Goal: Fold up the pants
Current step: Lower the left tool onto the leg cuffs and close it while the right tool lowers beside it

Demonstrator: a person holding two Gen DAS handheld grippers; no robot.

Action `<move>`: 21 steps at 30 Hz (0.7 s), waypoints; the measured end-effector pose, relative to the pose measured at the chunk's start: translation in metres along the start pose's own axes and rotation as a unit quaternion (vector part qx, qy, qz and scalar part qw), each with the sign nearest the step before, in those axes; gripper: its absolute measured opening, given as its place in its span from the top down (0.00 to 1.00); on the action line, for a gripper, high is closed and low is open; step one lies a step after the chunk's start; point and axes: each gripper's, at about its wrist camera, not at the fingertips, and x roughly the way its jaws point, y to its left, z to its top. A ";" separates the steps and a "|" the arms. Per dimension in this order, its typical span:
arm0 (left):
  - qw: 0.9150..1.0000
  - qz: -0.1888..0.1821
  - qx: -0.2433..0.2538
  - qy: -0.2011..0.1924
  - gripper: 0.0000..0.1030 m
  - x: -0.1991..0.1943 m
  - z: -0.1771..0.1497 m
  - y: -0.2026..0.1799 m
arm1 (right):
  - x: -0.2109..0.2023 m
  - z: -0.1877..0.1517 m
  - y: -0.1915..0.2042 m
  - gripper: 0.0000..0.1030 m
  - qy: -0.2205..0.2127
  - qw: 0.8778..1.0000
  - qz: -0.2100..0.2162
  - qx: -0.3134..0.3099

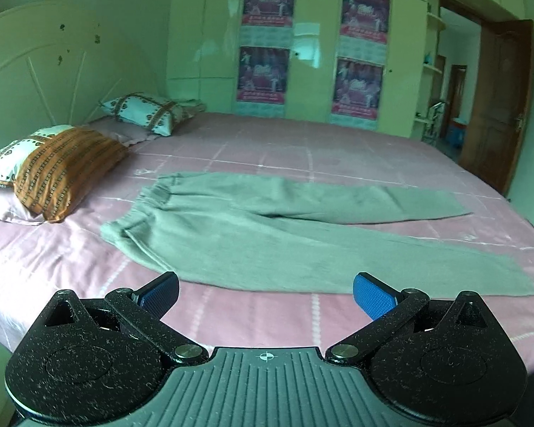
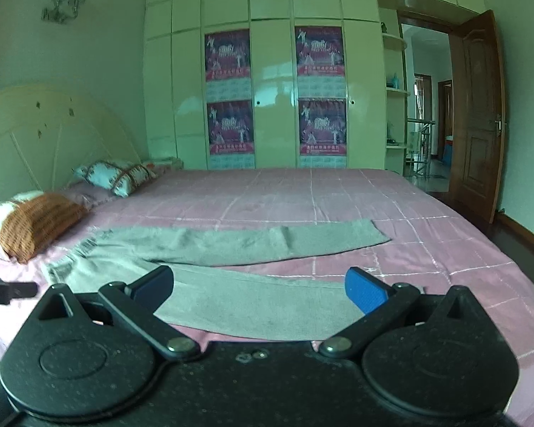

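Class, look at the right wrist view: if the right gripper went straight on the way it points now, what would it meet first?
Most likely the pants: the near leg lies right ahead, between the open fingers of the right gripper. It points slightly downward, so the cloth comes before the bed, though depth is hard to judge.

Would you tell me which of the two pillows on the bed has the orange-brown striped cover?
It is the nearer pillow, beside the pants' waistband; the farther pillow by the headboard is white and patterned.

Right claw (image 2: 260, 290) gapes empty above grey pants (image 2: 210, 245) on pink bed (image 2: 427, 249).
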 end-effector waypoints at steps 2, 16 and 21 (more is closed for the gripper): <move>1.000 -0.008 -0.009 0.008 0.00 0.016 0.010 0.014 | 0.013 0.008 -0.002 0.07 0.000 1.000 0.001 -0.003; 0.998 0.027 0.031 0.046 0.13 0.179 0.100 0.103 | 0.184 0.076 0.020 0.37 0.067 0.995 0.068 -0.031; 0.995 0.038 0.004 0.089 0.28 0.289 0.136 0.151 | 0.268 0.089 0.032 0.37 0.093 0.992 0.072 -0.047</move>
